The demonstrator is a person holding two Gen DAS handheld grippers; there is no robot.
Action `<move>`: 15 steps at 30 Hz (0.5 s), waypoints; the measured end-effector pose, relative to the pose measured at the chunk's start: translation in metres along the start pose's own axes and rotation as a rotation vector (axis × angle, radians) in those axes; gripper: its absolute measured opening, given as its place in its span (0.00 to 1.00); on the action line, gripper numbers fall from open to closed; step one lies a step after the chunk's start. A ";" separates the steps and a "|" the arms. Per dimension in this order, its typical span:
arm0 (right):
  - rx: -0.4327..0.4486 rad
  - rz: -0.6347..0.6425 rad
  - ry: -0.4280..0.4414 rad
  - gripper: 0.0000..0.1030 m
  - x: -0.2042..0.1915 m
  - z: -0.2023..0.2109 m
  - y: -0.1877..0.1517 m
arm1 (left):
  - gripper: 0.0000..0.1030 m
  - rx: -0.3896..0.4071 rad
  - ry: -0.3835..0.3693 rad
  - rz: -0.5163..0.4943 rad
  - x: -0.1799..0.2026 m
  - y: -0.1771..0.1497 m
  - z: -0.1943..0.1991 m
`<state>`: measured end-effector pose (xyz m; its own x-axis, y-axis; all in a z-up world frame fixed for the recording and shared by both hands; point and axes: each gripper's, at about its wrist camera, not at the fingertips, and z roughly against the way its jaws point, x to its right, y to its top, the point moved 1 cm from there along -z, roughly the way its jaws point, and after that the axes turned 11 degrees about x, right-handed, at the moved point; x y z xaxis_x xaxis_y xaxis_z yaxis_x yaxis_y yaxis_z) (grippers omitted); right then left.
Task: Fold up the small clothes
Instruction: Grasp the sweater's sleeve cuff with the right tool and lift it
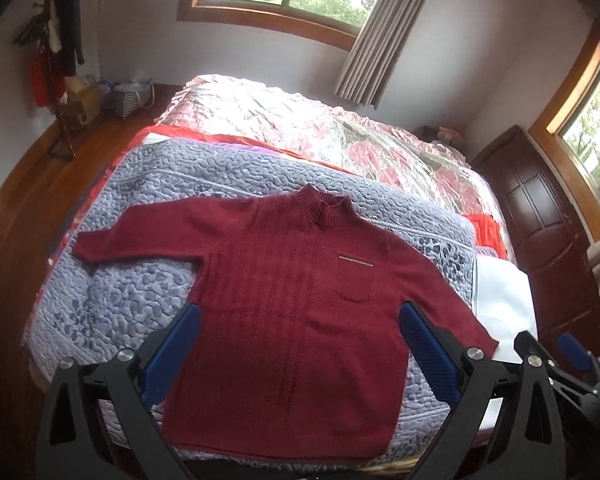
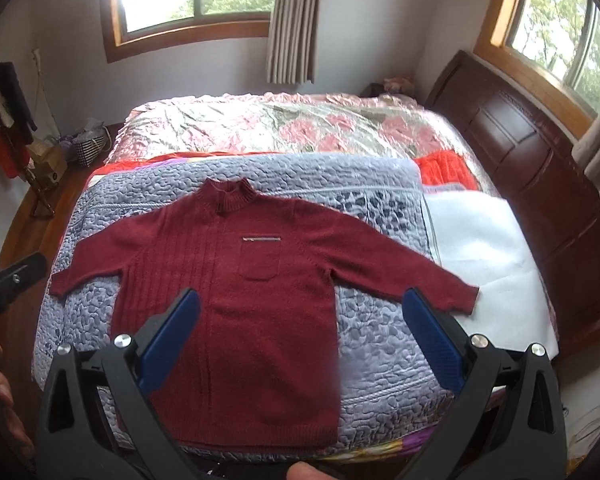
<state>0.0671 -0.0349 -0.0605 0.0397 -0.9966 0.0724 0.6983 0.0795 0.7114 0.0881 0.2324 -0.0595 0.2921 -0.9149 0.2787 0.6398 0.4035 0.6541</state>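
A dark red knitted sweater (image 1: 284, 320) lies flat on the grey-blue quilted bedspread (image 1: 120, 292); left claw (image 1: 300, 316) and right claw (image 2: 300, 300) hover above it, both spread wide and empty.

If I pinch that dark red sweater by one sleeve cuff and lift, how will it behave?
The sweater is a soft knit lying flat, so it will likely drape and hang limp. Its ribbed body looks thick, so the cuff may stretch under the weight. The textured quilt could drag on it.
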 end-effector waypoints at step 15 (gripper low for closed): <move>-0.159 -0.925 -0.051 0.53 0.292 -0.162 -0.130 | 0.96 -0.136 0.020 -0.085 0.078 -0.032 -0.111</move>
<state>0.1040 -0.3401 -0.2449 -0.6085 -0.6595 -0.4413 0.5259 -0.7516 0.3982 0.1691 0.1497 -0.1372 0.2457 -0.9459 0.2119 0.7529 0.3239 0.5730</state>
